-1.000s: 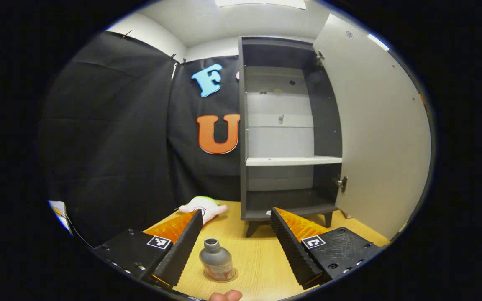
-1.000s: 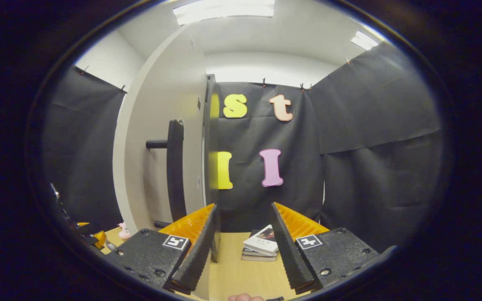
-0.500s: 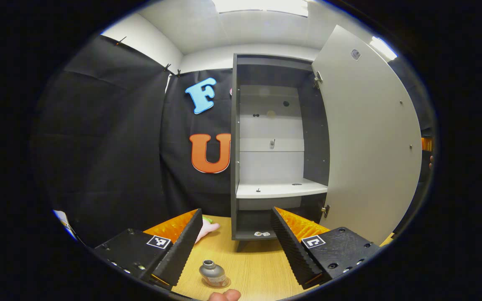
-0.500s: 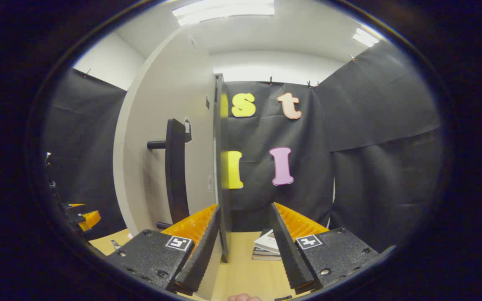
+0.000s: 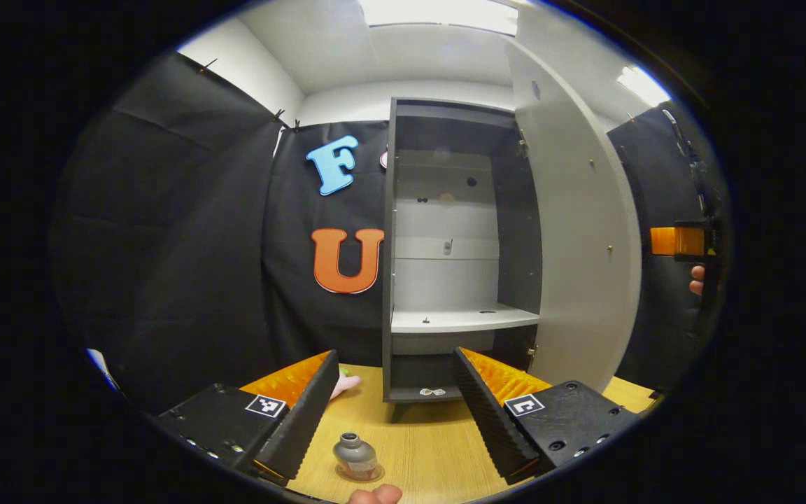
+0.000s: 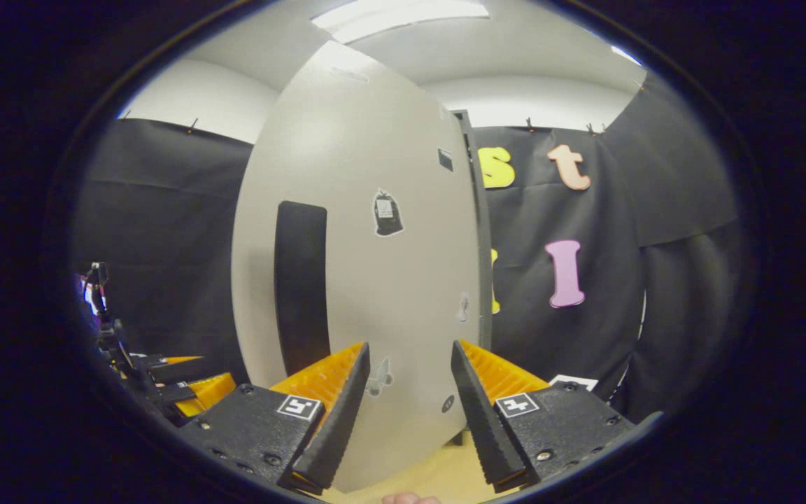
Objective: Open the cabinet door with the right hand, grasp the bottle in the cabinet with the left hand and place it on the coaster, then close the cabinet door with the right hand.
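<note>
A: What's sitting around the left claw (image 5: 389,406)?

B: It's hanging spread over the worktop (image 5: 431,448), pinching nothing. The bottle (image 5: 355,456) is standing upright on the coaster (image 5: 375,474), low between the fingers and apart from both. A pink soft toy (image 5: 345,382) is lying farther back, near the left finger.

A: Cabinet?

B: The cabinet (image 5: 445,245) is standing open at the back of the worktop. Its white shelf (image 5: 464,320) is carrying only small specks I can't identify. The cabinet door (image 5: 578,224) is swung out on its right side. The right claw (image 5: 679,241), with a hand (image 5: 695,280) on it, is showing past the door's edge.

A: And the right claw's own view?

B: Right claw (image 6: 410,402) is spread, gripping nothing. The cabinet door's (image 6: 375,280) outer face is standing right in front of it, blocking the way, with the dark handle (image 6: 299,287) left of the fingers.

A: Change from a second ago?

B: The door is swinging toward closed. In the right gripper view it was nearly edge-on with books visible behind; now it's broad-faced and covering them. In the left gripper view the door is looking narrower, and the bottle is sitting smaller and lower.
</note>
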{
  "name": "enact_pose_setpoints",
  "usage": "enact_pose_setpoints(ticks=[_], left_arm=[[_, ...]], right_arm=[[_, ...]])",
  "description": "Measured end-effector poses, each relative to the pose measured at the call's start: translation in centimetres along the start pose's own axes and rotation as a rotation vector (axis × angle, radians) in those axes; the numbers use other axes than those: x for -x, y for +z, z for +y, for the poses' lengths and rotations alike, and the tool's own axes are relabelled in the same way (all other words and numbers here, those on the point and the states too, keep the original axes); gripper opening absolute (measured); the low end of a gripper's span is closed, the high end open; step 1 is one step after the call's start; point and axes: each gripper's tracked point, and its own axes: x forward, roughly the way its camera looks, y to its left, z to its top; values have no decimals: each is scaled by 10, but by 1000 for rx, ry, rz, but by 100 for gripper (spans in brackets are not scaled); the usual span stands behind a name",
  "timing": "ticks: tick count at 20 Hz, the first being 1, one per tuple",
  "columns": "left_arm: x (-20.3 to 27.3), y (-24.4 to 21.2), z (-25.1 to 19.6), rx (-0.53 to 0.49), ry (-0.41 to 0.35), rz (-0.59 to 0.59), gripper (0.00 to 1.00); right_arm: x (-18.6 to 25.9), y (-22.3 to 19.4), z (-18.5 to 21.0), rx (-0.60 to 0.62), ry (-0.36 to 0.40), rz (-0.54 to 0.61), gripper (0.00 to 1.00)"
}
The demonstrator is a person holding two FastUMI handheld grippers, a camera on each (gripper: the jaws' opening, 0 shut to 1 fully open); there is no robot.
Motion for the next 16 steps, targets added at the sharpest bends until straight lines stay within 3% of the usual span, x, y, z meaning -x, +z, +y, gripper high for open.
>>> enact_pose_setpoints(ticks=[8,16], left_arm=[[14,-8,19,-13,20,12,97],[21,-15,41,-10,63,27,98]], right_arm=[[-94,-17,83,-40,127,28,77],[-172,-26,108,-54,60,39,78]])
